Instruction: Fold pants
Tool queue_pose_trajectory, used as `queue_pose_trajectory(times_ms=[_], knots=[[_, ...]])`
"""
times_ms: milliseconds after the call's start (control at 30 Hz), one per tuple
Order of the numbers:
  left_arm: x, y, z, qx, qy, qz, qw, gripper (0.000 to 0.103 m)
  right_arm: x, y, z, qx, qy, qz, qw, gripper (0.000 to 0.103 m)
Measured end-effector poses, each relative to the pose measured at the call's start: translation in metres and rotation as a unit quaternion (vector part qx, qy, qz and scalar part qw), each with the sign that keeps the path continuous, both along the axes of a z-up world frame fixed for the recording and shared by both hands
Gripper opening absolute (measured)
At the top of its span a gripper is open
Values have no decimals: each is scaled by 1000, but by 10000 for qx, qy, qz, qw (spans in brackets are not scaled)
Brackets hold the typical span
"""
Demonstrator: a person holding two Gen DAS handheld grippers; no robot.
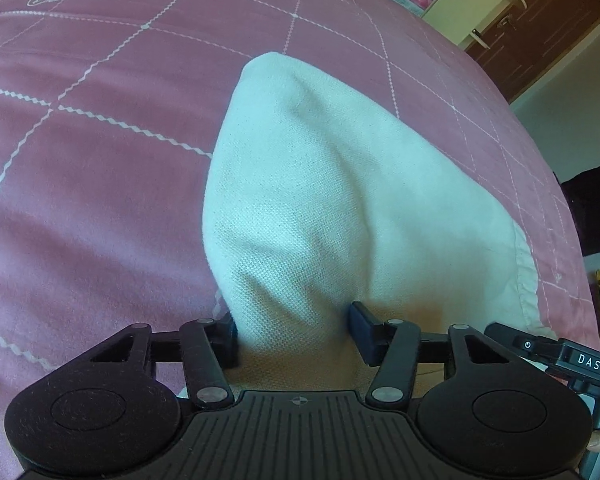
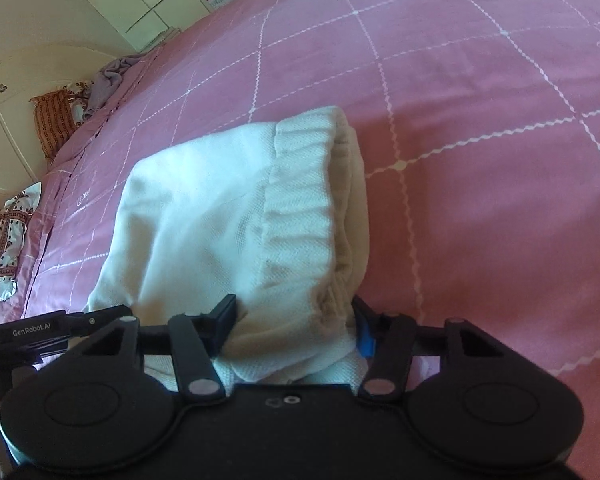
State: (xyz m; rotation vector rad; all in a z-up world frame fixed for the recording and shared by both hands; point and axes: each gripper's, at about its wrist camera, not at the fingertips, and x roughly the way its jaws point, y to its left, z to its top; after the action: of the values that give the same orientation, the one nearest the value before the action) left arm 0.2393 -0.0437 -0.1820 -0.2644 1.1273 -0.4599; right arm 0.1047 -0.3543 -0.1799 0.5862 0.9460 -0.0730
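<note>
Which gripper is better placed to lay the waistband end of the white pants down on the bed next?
Probably the right gripper: its jaws pinch the pants at the ribbed waistband. The left gripper grips plain cloth, with no waistband in its view.

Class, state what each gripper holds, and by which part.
Both hold the white pants: the left gripper pinches plain bunched fabric, the right gripper grips by the ribbed elastic waistband.

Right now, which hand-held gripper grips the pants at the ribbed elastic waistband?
The right hand-held gripper: the gathered waistband runs into it. The left hand-held gripper clamps plain fabric.
</note>
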Motion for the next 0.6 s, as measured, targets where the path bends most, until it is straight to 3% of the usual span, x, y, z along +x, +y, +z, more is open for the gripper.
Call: queue_pose_trajectory(times_ms=[67,200,267,300,367,467,600], knots=[[4,-6,-1,-1,16,-28,10000,65,5,2,-5,-49,5,-18,10000,66],[2,-20,2,202,-90,40,9997,67,14,8,-9,-224,-79,-175,9996,68],[-5,-22,9,305,-217,60,9993,55,14,13,-7,-339,-51,-211,9992,65],[-8,-22,13,337,-301,49,9990,51,12,14,-4,-388,-39,-223,9990,58],[-13,-22,22,396,-490,9,9980,43,7,11,4,-214,-129,-299,9992,53],[-22,-24,36,461,-758,-79,9960,40,1,10,17,-14,-286,-360,9989,48],[-29,-23,56,267,-920,-113,9953,38,-4,13,41,186,-623,-318,9974,43]])
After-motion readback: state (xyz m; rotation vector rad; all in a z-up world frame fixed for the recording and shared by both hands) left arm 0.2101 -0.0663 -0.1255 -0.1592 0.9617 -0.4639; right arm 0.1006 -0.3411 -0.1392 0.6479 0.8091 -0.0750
